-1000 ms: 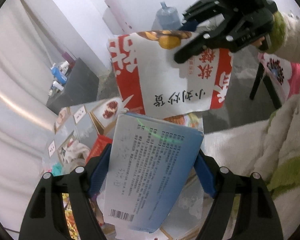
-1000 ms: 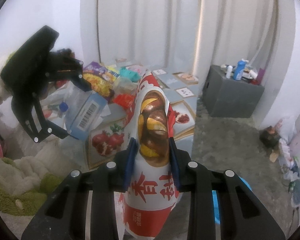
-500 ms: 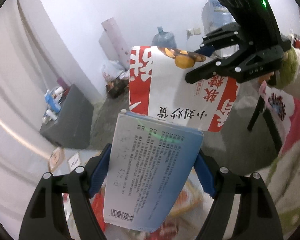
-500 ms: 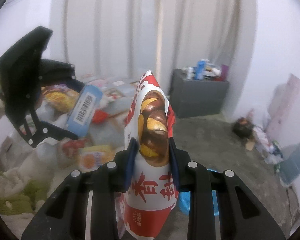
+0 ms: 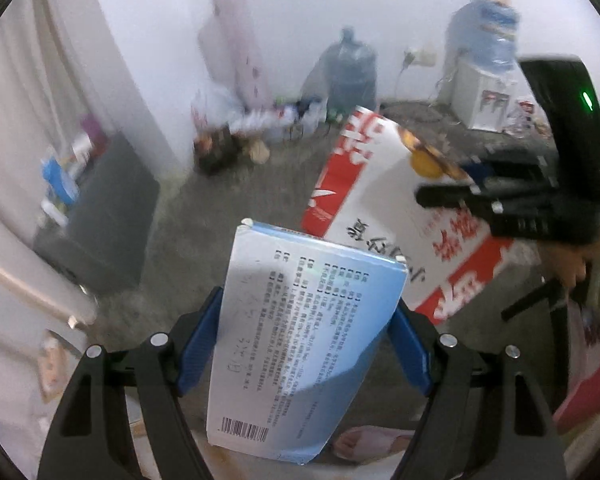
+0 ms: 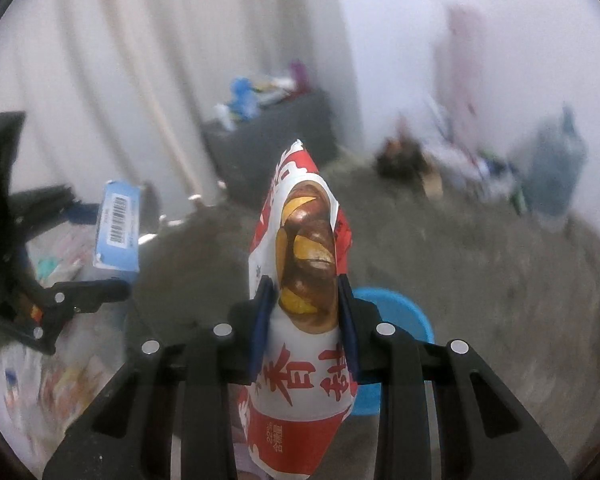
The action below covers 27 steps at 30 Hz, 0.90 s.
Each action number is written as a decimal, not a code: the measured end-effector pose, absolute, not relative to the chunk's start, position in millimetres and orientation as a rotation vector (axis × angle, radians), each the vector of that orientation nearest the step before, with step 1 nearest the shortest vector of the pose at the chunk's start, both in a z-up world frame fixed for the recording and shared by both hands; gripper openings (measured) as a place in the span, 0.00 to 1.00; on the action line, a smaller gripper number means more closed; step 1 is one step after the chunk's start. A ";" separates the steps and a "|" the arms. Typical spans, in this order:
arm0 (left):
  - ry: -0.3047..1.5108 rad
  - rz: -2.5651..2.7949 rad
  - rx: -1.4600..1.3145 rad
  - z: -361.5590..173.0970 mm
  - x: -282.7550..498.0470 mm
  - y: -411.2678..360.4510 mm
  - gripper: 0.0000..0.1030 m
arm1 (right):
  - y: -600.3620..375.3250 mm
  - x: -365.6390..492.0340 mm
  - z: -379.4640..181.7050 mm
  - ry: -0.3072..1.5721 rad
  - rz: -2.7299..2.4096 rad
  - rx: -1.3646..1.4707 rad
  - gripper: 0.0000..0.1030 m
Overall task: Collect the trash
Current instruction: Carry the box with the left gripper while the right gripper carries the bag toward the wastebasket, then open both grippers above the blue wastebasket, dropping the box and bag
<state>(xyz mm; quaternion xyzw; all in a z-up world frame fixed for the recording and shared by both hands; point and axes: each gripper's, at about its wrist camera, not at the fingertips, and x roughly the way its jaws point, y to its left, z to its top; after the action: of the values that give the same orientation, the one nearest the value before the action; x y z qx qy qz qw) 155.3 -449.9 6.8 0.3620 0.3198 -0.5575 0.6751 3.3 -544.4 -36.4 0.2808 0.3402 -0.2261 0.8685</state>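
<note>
Pinching a flat light-blue cardboard box with black print and a barcode (image 5: 300,336), the left gripper (image 5: 306,344) has its blue pads pressed on the box's two long edges, jaws spread wide around it. The right gripper (image 6: 304,316) clamps a red-and-white paper bag printed with chestnuts (image 6: 300,300), its jaws drawn narrow on the bag's folded sides. The left wrist view shows the bag's broad printed face (image 5: 400,216) and the right gripper (image 5: 512,208) side-on, with a bit of the person's hand (image 5: 572,264) behind it. The right wrist view shows the box's barcode end (image 6: 118,228) in the left gripper (image 6: 80,248) at the left. Only this view shows a round blue plastic bin (image 6: 396,316) on the grey floor (image 6: 480,280) below the bag. Only the left view shows the water dispenser with its blue bottle (image 5: 484,64) by the white wall (image 5: 300,8).
</note>
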 end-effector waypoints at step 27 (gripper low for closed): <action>1.144 -1.101 0.732 -127.2 168.9 -605.7 0.76 | -629.3 -21.0 -205.3 0.784 -0.748 1.168 0.58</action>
<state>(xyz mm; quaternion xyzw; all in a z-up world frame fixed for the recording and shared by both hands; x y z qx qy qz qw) 168.9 -605.7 -127.2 0.3211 0.5019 -0.4832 0.6415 -21.0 -629.3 -205.3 0.5241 0.3518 -0.3357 0.6992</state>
